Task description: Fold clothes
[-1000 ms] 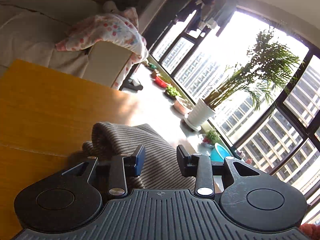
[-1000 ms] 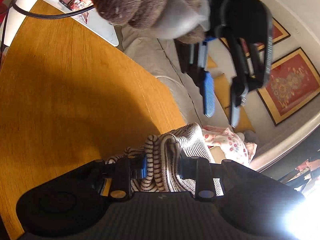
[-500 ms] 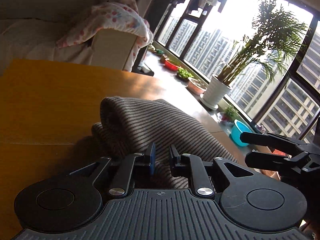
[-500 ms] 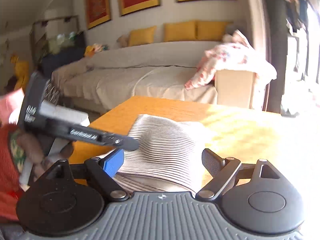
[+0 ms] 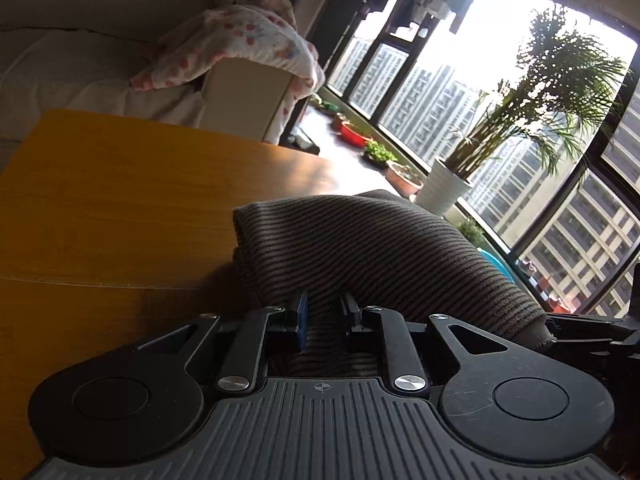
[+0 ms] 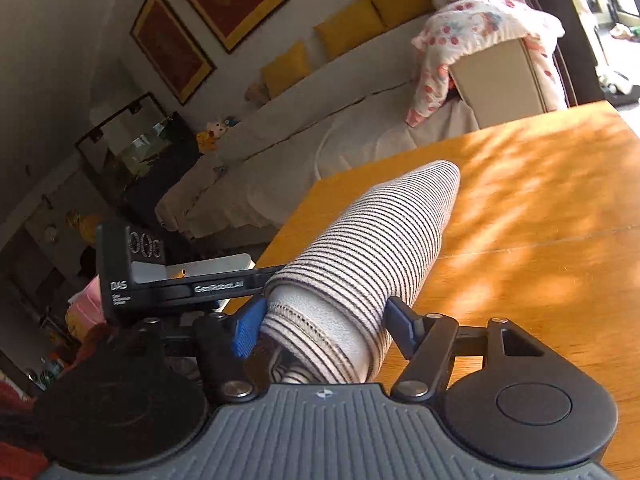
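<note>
Narrowing over the last second, the left tongs [image 5: 323, 316] had drawn their fingers close around a ridge of the striped jumper [image 5: 372, 252], apparently pinching it. The right tongs [image 6: 322, 328], which a second earlier gripped a bunch of cloth, now stood wide apart, straddling the rolled near end of the jumper without squeezing it. That suggested one fold was finished and the right side let go. The jumper lay on the near part of the orange worktop [image 5: 120, 200] as a thick, rounded bundle, grey-white with thin dark stripes, its hem [image 6: 304, 322] showing at the near end. It looked soft and bulky, likely to spring open.
</note>
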Available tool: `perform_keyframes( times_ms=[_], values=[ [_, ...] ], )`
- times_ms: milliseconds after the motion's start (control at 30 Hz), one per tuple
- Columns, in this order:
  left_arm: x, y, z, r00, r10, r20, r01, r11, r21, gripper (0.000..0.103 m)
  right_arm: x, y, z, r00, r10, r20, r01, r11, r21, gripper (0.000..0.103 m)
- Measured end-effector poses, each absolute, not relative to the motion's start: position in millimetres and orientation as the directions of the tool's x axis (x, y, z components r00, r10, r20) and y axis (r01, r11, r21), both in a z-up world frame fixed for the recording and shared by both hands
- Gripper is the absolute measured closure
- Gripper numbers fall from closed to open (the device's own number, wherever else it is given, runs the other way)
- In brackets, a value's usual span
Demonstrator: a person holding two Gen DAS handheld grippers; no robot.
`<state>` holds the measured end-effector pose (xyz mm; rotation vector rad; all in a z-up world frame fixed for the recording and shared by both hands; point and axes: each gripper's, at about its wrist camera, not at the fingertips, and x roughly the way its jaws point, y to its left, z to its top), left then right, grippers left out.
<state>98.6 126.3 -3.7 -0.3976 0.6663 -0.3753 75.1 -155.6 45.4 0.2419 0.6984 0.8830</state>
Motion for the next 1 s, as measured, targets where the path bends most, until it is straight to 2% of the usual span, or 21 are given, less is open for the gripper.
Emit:
perform_keyframes(
  times_ms=[167, 200, 300, 333, 367, 400, 500, 567, 633, 700, 800, 867, 933, 1000],
  values=[
    [92, 124, -6, 0.721, -0.469, -0.510, 0.233, 0.857, -0.460, 0.083, 64, -136, 30, 0.512, 0.590, -0.624, -0.613, 0.760, 0.217, 0.039],
    [92, 123, -5, 0.722, -0.468, -0.510, 0.237, 0.859, -0.454, 0.083, 61, -137, 27, 0.532, 0.564, -0.632, -0.608, 0.774, 0.179, 0.032],
    [92, 122, -6, 0.723, -0.464, -0.512, 0.238, 0.863, -0.446, 0.083, 53, -140, 39, 0.577, 0.568, -0.587, -0.609, 0.778, 0.155, 0.019],
    [92, 122, -6, 0.724, -0.464, -0.511, 0.238, 0.863, -0.447, 0.083, 50, -141, 46, 0.597, 0.577, -0.557, -0.610, 0.778, 0.153, 0.014],
    [92, 122, -6, 0.724, -0.464, -0.510, 0.238, 0.862, -0.447, 0.083, 48, -141, 54, 0.622, 0.587, -0.519, -0.611, 0.778, 0.147, 0.002],
    [92, 121, -6, 0.725, -0.464, -0.510, 0.237, 0.862, -0.448, 0.083, 46, -139, 61, 0.644, 0.599, -0.475, -0.613, 0.776, 0.147, 0.000],
    [92, 121, -6, 0.727, -0.460, -0.509, 0.237, 0.865, -0.442, 0.083, 51, -123, 66, 0.645, 0.643, -0.414, -0.631, 0.753, 0.186, 0.000],
    [91, 123, -6, 0.726, -0.460, -0.510, 0.234, 0.864, -0.446, 0.083, 58, -102, 51, 0.622, 0.628, -0.467, -0.637, 0.753, 0.164, 0.000],
    [90, 125, -7, 0.726, -0.459, -0.512, 0.231, 0.864, -0.447, 0.083, 56, -77, 25, 0.656, 0.526, -0.541, -0.628, 0.778, -0.006, 0.000],
    [89, 125, -6, 0.729, -0.456, -0.510, 0.228, 0.865, -0.447, 0.083, 43, -68, 9, 0.715, 0.486, -0.503, -0.613, 0.781, -0.118, 0.000],
    [87, 124, -3, 0.734, -0.451, -0.508, 0.222, 0.866, -0.447, 0.083, 43, -69, 9, 0.723, 0.470, -0.507, -0.573, 0.817, -0.059, 0.000],
    [80, 124, 2, 0.740, -0.452, -0.498, 0.227, 0.865, -0.448, 0.078, 45, -71, 8, 0.718, 0.471, -0.513, -0.572, 0.819, -0.048, 0.000],
    [64, 123, 11, 0.747, -0.463, -0.478, 0.248, 0.860, -0.446, 0.054, 45, -73, 8, 0.713, 0.471, -0.519, -0.572, 0.819, -0.042, 0.000],
    [52, 121, 13, 0.740, -0.459, -0.491, 0.258, 0.869, -0.423, 0.051, 44, -75, 6, 0.716, 0.475, -0.512, -0.572, 0.819, -0.040, 0.000]
  ],
)
